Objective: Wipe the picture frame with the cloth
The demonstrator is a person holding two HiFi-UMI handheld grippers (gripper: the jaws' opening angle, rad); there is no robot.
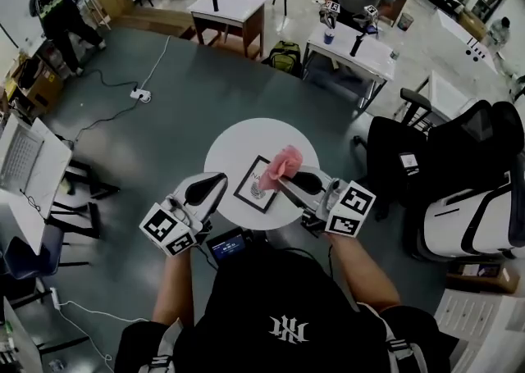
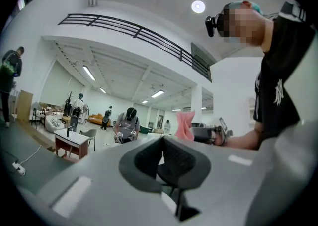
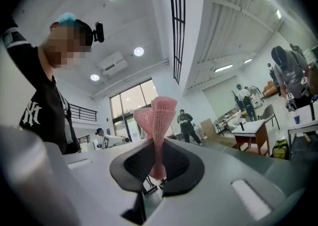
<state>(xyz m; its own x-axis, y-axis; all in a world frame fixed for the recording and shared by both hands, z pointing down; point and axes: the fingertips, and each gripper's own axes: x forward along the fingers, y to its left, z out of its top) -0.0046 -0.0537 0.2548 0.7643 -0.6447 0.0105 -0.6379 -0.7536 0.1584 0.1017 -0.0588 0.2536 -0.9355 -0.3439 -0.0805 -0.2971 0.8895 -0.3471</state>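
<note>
R gripper [image 1: 289, 179] clamps pink cloth [image 1: 284, 161] by picture frame [image 1: 254, 187]
L gripper [image 1: 212, 188] jaws together w/ nothing between, at round table [image 1: 238, 142] edge, near frame

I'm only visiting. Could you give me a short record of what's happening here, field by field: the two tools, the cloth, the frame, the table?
left gripper: jaws together, nothing between them, by the table's left edge
right gripper: shut on the pink cloth
pink cloth: bunched, fanning out past the jaws, over the frame's right corner
picture frame: lying flat on the round white table
cloth touching frame: cannot tell
</note>
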